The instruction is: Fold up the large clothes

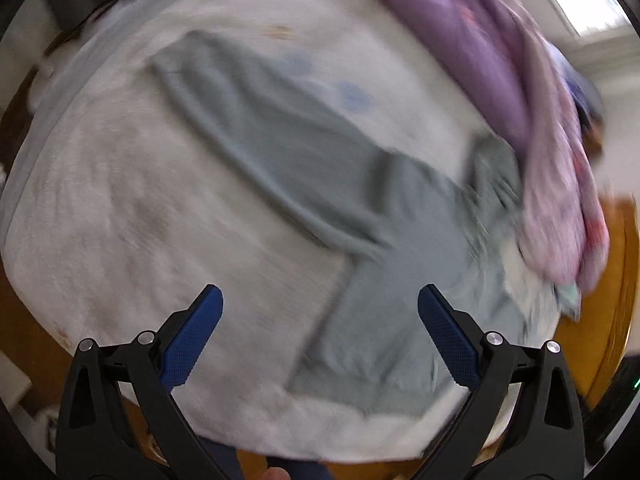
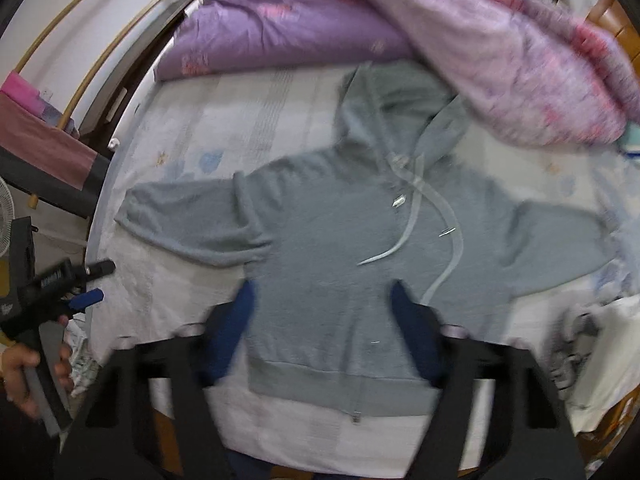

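A grey-blue zip hoodie [image 2: 340,248] lies flat, front up, on a white bed sheet [image 2: 168,280], both sleeves spread out, hood toward the far side, drawstrings loose on the chest. In the left wrist view the hoodie [image 1: 304,176] shows with one sleeve stretching up left. My left gripper [image 1: 320,300] is open and empty, above the sheet beside the hoodie's hem. It also shows in the right wrist view [image 2: 86,284] at the bed's left edge. My right gripper [image 2: 322,300] is open and empty, above the hoodie's lower body. Both views are blurred.
A purple and pink quilt [image 2: 500,52] is bunched at the bed's far side and overlaps the hood; it also shows in the left wrist view [image 1: 520,100]. White clothes [image 2: 592,344] lie at the right. Wooden floor [image 1: 600,300] shows beyond the bed's edge.
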{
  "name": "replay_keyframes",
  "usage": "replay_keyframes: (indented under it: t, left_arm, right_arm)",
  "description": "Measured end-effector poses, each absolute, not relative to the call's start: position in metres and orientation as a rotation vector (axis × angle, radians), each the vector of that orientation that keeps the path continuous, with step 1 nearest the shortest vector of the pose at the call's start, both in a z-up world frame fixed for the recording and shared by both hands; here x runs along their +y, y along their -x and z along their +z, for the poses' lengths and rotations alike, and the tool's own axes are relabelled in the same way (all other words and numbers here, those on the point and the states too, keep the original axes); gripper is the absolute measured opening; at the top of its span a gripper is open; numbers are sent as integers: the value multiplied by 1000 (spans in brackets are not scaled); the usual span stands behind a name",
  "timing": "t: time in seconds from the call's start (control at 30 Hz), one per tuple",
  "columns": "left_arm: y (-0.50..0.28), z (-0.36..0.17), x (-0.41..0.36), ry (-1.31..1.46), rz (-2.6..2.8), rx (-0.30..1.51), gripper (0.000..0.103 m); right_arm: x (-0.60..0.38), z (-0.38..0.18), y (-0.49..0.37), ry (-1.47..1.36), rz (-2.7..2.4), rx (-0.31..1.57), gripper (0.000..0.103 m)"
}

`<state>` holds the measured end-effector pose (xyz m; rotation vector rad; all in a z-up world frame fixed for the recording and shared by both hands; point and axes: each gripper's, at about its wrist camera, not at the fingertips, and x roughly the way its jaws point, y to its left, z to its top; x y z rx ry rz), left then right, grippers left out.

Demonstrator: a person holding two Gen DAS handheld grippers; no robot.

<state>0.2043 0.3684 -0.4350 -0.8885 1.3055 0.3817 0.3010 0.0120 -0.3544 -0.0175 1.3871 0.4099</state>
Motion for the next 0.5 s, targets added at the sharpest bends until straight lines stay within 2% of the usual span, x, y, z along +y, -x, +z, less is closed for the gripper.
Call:
replay_keyframes:
  t: [0.07,0.17,0.2,0.5]
  left_arm:
    - [-198,-457,405,937,440,1299,98]
    - [-192,-493,457,1034,506,1278,98]
    - [-191,-505,475,1051,525,1272,97]
    - [-205,-566,570,1107,632,1176,95]
  right_arm:
    - [35,-388,-308,-35,421,1440,27]
    - [68,-429,-317,-81,427,1481,9]
    - [74,-437,-317,-91,430,1485,6]
    - [119,-521,-348,-178,402,1521,6]
